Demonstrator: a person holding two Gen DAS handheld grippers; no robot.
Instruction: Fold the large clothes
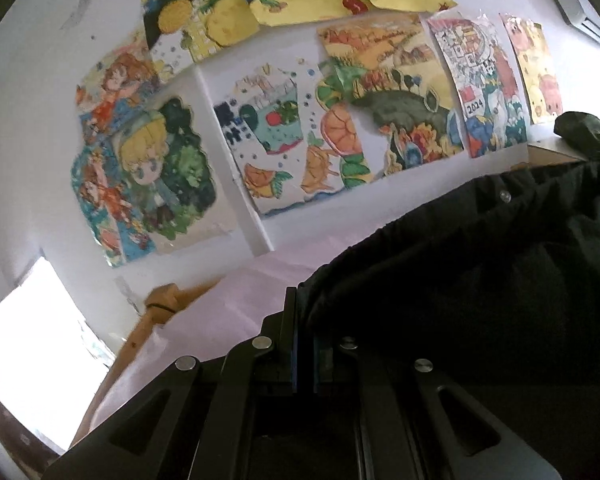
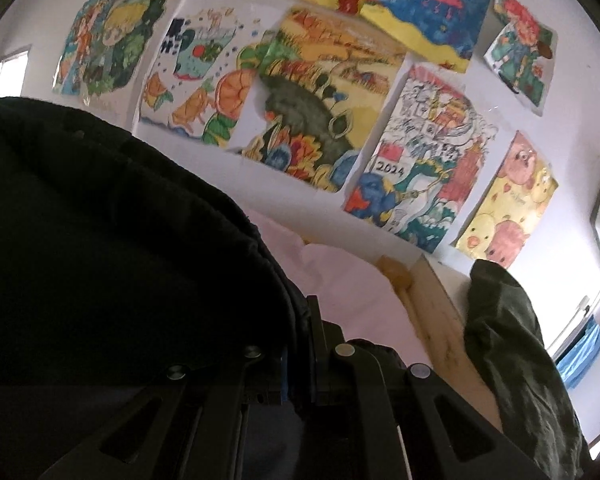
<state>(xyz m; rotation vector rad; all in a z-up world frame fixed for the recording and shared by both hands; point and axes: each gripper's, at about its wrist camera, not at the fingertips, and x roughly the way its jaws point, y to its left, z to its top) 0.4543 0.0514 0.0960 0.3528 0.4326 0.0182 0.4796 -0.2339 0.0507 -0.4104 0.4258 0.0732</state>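
White wall (image 1: 28, 152) of children's paintings (image 1: 340, 120)

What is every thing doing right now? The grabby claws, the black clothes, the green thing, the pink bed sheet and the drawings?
Left gripper: shut, pinching the black garment's edge.
Right gripper: shut, pinching the same garment.
Black garment: lifted, hanging bunched between both grippers.
Green garment: crumpled in a heap at the bed's side, not held.
Pink sheet: spread over the bed, wrinkled.
Drawings: stuck on the wall, some edges curling.
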